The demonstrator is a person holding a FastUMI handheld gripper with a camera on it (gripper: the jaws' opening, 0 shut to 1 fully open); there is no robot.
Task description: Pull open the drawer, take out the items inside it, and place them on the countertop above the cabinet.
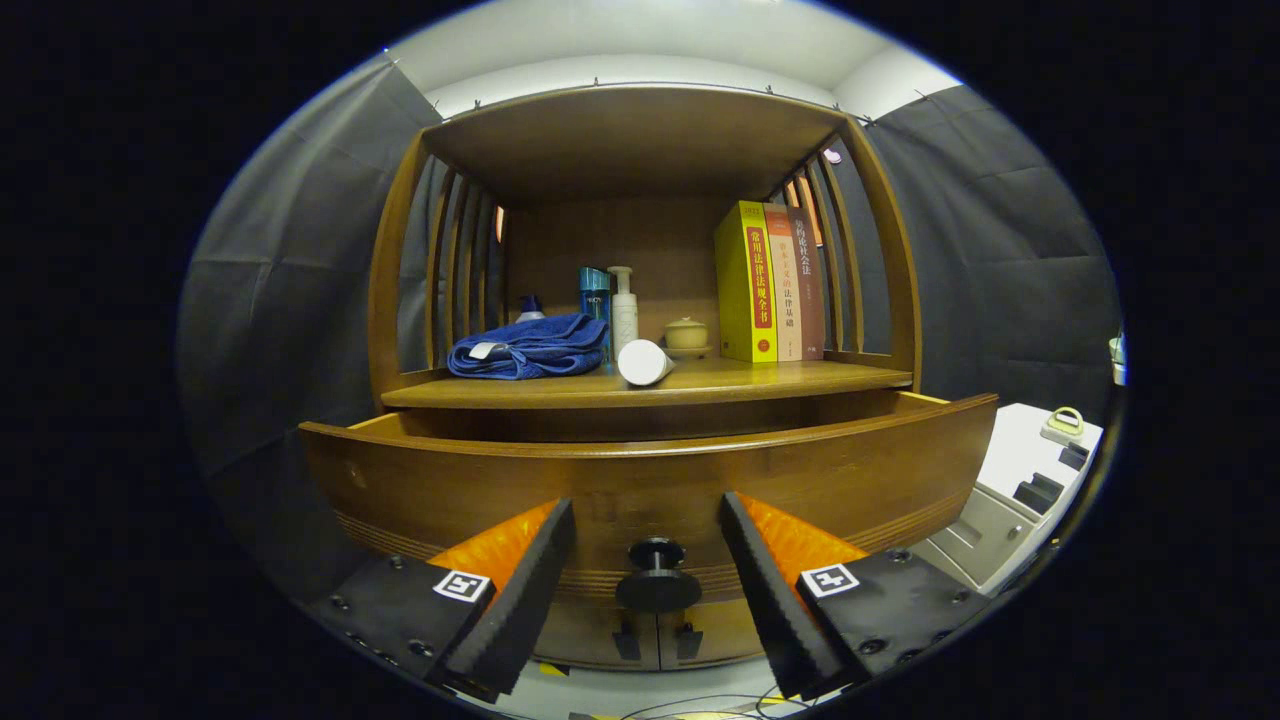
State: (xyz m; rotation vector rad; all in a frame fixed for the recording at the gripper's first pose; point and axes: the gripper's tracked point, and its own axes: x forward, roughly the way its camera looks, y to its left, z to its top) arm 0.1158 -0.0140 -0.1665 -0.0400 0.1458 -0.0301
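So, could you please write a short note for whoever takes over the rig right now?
Hand-held gripper: fingers open, one on each side of the drawer knob, not pressing on it.
Drawer: pulled partly out under the countertop; its inside is hidden from this angle.
Countertop holds a blue towel, a white tube lying on its side, bottles, a small lidded jar and books.
Done: drawer started open.
Left: probably pull further, lift out the contents, place them on the countertop.

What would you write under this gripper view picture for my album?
Open gripper around the knob of a pulled-out wooden drawer; blue towel, bottles and books on the countertop above.
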